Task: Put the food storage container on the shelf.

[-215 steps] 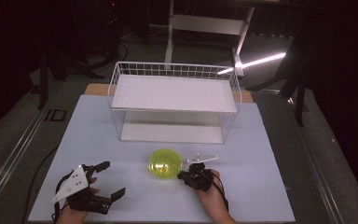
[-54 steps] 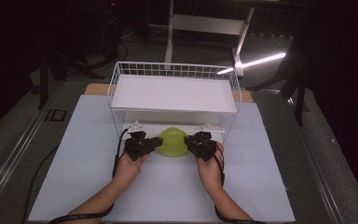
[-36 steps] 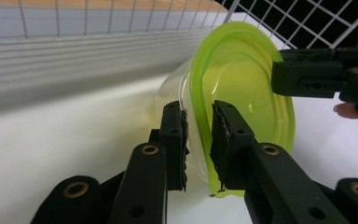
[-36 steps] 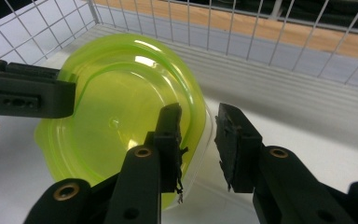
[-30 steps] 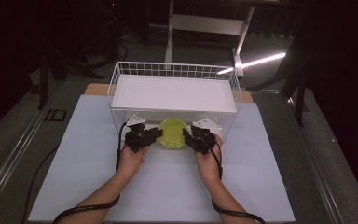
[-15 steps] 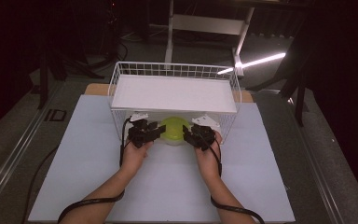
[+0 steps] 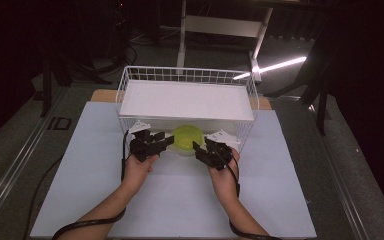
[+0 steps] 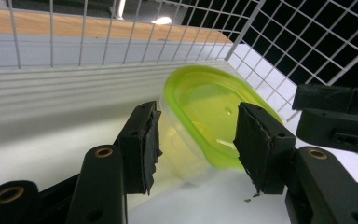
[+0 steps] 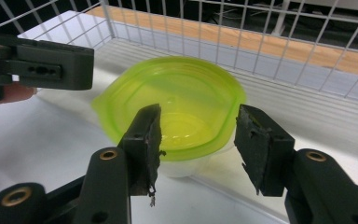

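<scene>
Tub: I see the lidded green tub [image 7: 188,138] on the lower level of the wire rack [image 7: 187,75], between my two tongs; contents I cannot tell.
Left tongs [image 7: 166,141]: part-open, just been opening, pads off the tub.
Right tongs [image 7: 198,148]: part-open, just been opening, tub ahead, untouched.
Edges: rack mesh close behind the tub.
Room: bare mat [image 7: 180,200] behind both tongs.
</scene>
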Tool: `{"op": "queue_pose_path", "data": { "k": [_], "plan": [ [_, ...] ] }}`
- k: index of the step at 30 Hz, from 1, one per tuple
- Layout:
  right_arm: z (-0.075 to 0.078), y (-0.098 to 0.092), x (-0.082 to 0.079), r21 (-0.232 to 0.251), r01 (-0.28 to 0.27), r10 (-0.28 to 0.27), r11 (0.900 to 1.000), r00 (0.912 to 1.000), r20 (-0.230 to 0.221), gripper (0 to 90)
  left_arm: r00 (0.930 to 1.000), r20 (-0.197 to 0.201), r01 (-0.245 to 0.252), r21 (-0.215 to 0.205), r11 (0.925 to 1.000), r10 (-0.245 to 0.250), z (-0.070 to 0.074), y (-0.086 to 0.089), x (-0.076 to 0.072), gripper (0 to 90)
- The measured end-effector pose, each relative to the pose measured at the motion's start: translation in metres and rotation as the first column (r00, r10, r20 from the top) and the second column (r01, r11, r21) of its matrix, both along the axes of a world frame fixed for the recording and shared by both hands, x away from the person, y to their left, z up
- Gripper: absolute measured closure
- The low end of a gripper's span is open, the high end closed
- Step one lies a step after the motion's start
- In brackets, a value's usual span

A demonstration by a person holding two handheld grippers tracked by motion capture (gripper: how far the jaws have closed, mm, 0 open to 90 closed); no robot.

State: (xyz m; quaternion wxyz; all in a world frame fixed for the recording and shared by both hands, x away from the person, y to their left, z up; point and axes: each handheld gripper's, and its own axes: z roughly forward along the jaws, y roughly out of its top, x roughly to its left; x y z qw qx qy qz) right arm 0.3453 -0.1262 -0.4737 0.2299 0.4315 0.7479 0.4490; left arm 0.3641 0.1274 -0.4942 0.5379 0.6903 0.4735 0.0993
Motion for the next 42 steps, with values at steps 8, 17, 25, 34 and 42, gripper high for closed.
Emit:
{"op": "queue_pose_path", "data": {
  "k": [8, 17, 25, 34, 42],
  "plan": [
    [0.000, 0.002, -0.018, 0.015, -0.044, 0.044, 0.999, 0.9986, -0.030, 54.9, 0.9987, 0.024, 0.043, 0.025, 0.9987, -0.044, -0.001, 0.004, -0.027, 47.5],
    [-0.013, 0.006, -0.027, 0.010, -0.059, 0.060, 0.998, 0.9948, -0.082, 68.3, 0.9916, 0.055, 0.115, 0.033, 0.9928, -0.117, 0.007, 0.019, -0.056, 25.6],
    [-0.019, 0.013, -0.024, -0.022, -0.055, 0.051, 0.998, 0.9906, -0.127, 89.5, 0.9898, 0.078, 0.112, 0.083, 0.9902, -0.119, 0.006, 0.030, -0.079, 0.4],
    [-0.031, 0.022, -0.012, -0.012, -0.048, 0.045, 0.999, 0.9859, -0.161, 89.7, 0.9814, 0.084, 0.172, 0.017, 0.9850, -0.173, -0.009, 0.035, -0.090, 0.4],
    [-0.038, 0.025, 0.001, -0.021, -0.025, 0.021, 0.999, 0.9853, -0.170, 89.6, 0.9784, 0.104, 0.181, -0.016, 0.9834, -0.178, -0.012, 0.036, -0.095, 0.4]
  ]
}}
